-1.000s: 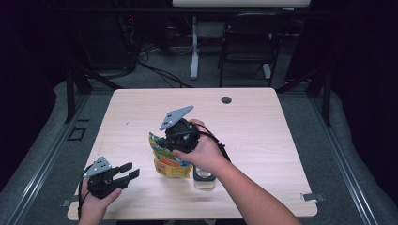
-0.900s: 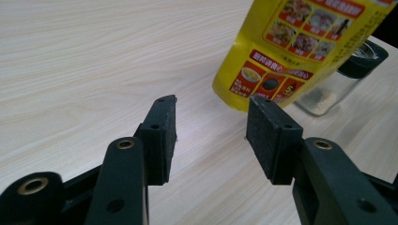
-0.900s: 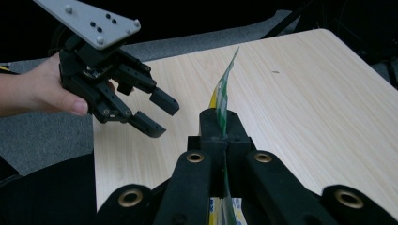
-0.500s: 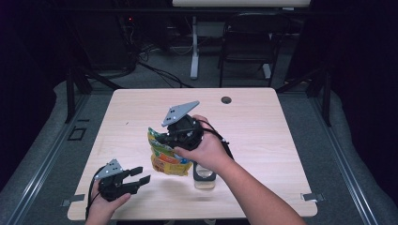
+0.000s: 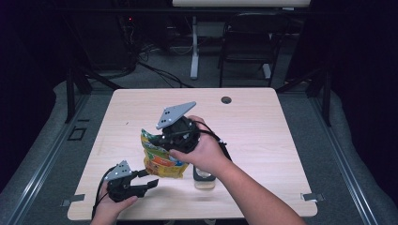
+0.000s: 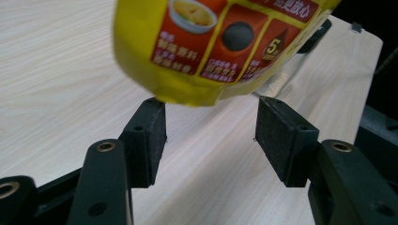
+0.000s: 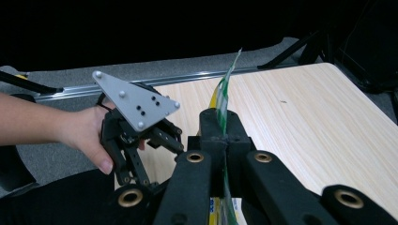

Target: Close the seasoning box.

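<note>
Above table (image 5: 281, 140): snack bag (image 5: 159, 159) (R gripper (image 7: 224, 136)-pinched)

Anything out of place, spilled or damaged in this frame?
Nothing stands out. The snack bag hangs intact from the shut right gripper, and the open left gripper sits just below it.

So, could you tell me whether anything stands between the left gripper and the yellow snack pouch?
Nothing visible does. The left gripper has just been opening its jaws right below the yellow printed snack pouch, which the right gripper holds pinched by its top edge.
</note>
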Action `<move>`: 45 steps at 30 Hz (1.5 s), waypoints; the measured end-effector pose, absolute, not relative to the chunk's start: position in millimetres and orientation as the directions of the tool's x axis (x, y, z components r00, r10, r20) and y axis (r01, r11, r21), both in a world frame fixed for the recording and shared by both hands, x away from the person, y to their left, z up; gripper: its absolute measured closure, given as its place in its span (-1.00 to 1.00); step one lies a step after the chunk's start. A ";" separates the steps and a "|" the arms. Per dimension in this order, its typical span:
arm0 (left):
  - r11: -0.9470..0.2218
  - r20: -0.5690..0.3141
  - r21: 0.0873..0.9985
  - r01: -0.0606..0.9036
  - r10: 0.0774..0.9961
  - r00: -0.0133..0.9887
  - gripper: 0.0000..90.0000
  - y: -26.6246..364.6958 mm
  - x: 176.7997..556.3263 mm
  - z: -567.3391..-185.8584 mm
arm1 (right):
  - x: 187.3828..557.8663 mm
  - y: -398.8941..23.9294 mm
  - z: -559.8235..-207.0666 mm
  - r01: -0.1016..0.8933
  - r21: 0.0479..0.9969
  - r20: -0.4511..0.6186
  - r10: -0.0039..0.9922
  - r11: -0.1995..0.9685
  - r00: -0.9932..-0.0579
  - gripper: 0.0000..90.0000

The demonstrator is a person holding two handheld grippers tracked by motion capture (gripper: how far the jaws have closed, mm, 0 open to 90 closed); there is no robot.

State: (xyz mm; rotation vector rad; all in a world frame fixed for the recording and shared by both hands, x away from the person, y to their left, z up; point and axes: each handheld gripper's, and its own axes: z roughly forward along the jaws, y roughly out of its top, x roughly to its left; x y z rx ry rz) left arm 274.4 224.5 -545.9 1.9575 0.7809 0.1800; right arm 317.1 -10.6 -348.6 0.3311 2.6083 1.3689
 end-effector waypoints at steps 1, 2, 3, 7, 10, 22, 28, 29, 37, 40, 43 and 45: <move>-0.319 -0.200 0.835 0.449 0.585 0.786 -0.04 223.5 274.1 -545.8 | 316.7 -9.9 -348.5 0.112 0.827 -0.052 0.274 0.551 -0.960 1.00; -0.325 -0.198 0.834 0.446 0.577 0.792 -0.06 222.5 274.1 -546.1 | 316.1 -9.2 -348.3 0.110 0.827 -0.054 0.274 0.551 -0.960 1.00; -0.324 -0.199 0.837 0.442 0.572 0.796 -0.07 220.8 273.8 -547.0 | 315.7 -8.6 -348.1 0.110 0.827 -0.053 0.271 0.552 -0.961 1.00; -0.334 -0.202 0.833 0.441 0.558 0.805 -0.10 216.5 273.7 -548.1 | 313.9 -6.1 -348.3 0.105 0.826 -0.054 0.263 0.554 -0.963 1.00; -0.342 -0.202 0.829 0.443 0.556 0.807 -0.11 214.5 273.2 -548.5 | 313.4 -4.9 -348.1 0.102 0.828 -0.054 0.260 0.551 -0.964 1.00; -0.343 -0.206 0.830 0.439 0.543 0.814 -0.11 211.6 272.5 -548.8 | 312.9 -3.8 -348.9 0.099 0.827 -0.057 0.257 0.554 -0.965 1.00; -0.336 -0.213 0.833 0.440 0.539 0.815 -0.10 213.7 272.3 -547.0 | 314.1 -5.7 -348.4 0.102 0.831 -0.050 0.256 0.547 -0.965 1.00; -0.338 -0.208 0.833 0.439 0.544 0.813 -0.10 213.8 272.1 -546.6 | 314.0 -6.0 -348.2 0.100 0.831 -0.053 0.256 0.548 -0.965 1.00; -0.332 -0.197 0.840 0.430 0.551 0.811 -0.11 215.6 272.0 -545.4 | 312.8 -4.7 -349.8 0.095 0.822 -0.057 0.247 0.561 -0.967 1.00; -0.339 -0.198 0.834 0.435 0.551 0.810 -0.11 215.5 272.2 -545.6 | 313.4 -3.4 -350.4 0.091 0.821 -0.061 0.246 0.563 -0.967 1.00; -0.330 -0.205 0.836 0.439 0.554 0.807 -0.11 216.6 272.3 -545.4 | 314.0 -3.4 -351.0 0.097 0.822 -0.057 0.251 0.561 -0.966 1.00; -0.325 -0.213 0.834 0.445 0.555 0.804 -0.11 217.7 272.6 -545.2 | 314.4 -3.1 -351.2 0.097 0.824 -0.058 0.253 0.558 -0.966 1.00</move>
